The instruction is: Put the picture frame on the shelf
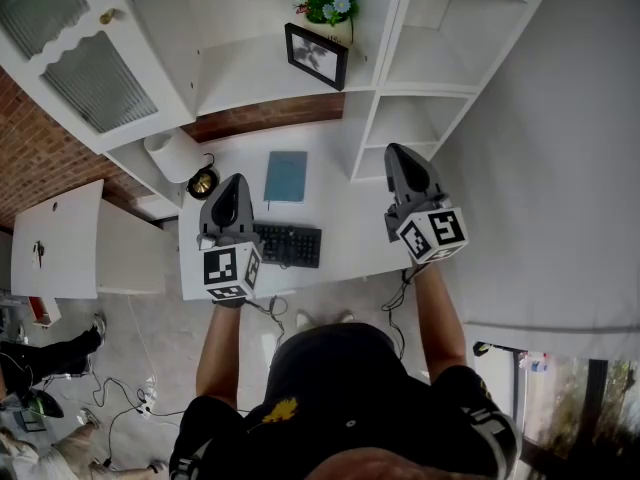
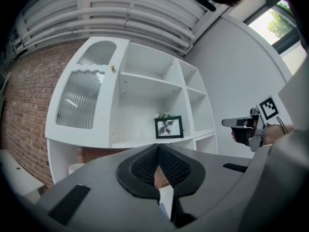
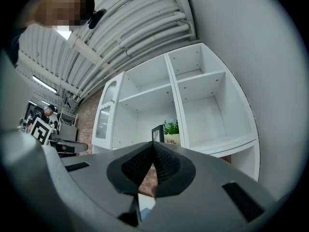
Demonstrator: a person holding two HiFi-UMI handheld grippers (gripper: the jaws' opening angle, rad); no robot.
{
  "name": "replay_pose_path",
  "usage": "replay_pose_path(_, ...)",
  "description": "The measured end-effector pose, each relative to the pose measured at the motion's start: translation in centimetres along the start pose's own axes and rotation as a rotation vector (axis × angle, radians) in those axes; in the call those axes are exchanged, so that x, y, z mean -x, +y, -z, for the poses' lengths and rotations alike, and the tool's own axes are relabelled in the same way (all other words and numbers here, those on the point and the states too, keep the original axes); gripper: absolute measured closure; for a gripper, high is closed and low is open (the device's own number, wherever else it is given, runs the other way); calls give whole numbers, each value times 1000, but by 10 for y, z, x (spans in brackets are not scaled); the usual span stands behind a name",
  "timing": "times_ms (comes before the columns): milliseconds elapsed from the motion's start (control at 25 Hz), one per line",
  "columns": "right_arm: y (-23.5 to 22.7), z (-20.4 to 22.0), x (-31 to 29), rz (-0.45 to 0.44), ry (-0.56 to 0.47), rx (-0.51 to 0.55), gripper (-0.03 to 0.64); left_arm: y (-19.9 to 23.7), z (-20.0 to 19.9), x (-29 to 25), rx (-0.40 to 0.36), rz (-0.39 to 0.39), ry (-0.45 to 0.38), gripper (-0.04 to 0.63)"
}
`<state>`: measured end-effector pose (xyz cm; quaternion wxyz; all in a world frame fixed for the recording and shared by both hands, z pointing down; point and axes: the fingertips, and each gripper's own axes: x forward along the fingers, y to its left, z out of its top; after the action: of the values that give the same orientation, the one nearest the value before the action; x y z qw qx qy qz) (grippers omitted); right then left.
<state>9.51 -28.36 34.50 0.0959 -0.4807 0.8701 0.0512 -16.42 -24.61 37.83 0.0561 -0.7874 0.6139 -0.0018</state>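
Note:
The black picture frame (image 1: pixel 316 55) stands upright on the white shelf (image 1: pixel 250 83), in front of a small potted plant (image 1: pixel 330 6). The left gripper view shows the frame (image 2: pixel 169 127) straight ahead; in the right gripper view its edge (image 3: pixel 157 132) peeks above the jaws beside the plant (image 3: pixel 172 128). My left gripper (image 1: pixel 237 181) hovers over the desk, shut and empty, well short of the frame. My right gripper (image 1: pixel 395 152) is level with it near the lower right compartments, also shut with nothing in it. Both sets of jaws (image 2: pixel 158 147) (image 3: pixel 153 144) meet at the tips.
On the white desk (image 1: pixel 345 228) lie a black keyboard (image 1: pixel 288 245), a blue book (image 1: pixel 286 176), a white cylinder (image 1: pixel 175 155) and a small round dark object (image 1: pixel 203 182). A ribbed-glass cabinet door (image 1: pixel 70 43) sits at the shelf's left. Cables trail on the floor (image 1: pixel 140 393).

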Motion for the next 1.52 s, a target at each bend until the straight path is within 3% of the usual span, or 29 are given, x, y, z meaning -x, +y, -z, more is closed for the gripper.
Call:
replay_pose_path(1280, -2, 17, 15, 15, 38, -16, 611, 4, 15, 10, -7, -4, 27, 578)
replay_pose_path(1520, 2, 8, 10, -65, 80, 20, 611, -5, 14, 8, -16, 40, 31, 578)
